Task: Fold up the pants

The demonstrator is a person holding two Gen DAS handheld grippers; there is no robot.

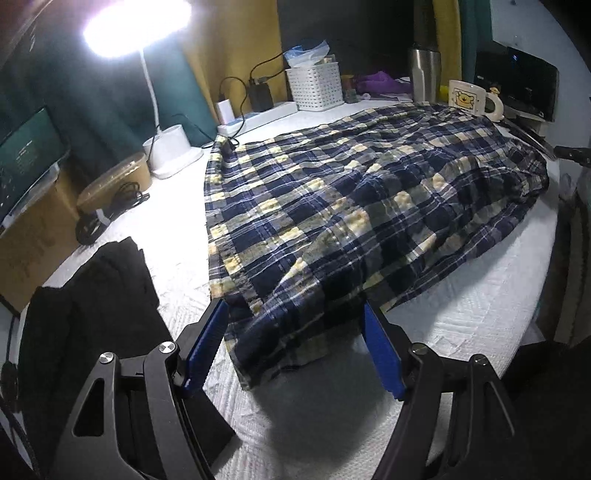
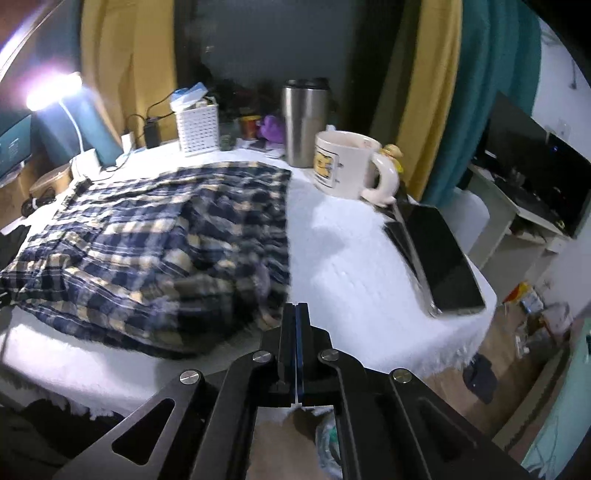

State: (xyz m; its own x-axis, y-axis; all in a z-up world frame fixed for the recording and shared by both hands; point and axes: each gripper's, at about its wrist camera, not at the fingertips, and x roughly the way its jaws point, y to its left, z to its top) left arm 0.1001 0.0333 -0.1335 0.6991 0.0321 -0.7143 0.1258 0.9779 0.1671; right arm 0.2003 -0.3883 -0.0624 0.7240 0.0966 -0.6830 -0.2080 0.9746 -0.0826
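1. two hand-held grippers show, one in each wrist view. the left hand-held gripper (image 1: 293, 325) stands wide, its blue pads on either side of the near corner of the plaid pants (image 1: 332, 206); the pads are not pressing the cloth together.
2. the right hand-held gripper (image 2: 296, 314) has its jaws closed flat against each other. its tips sit at the near edge of the pants (image 2: 147, 251), but the blur there hides whether any cloth is pinched.
3. the pants, navy, cream and grey check, lie spread and rumpled across the white textured cover of the table (image 1: 461, 314), reaching from the near edge toward the back.
4. a black garment (image 1: 96, 295) lies on the table just left of the left hand-held gripper.
5. behind the pants stand a white lattice basket (image 1: 314, 86), a steel tumbler (image 2: 304, 122) and a cream mug (image 2: 343, 166) with a cartoon print.
6. a lit desk lamp (image 1: 136, 29) glares at back left.
7. a dark tablet (image 2: 439, 258) lies at the right edge of the table.
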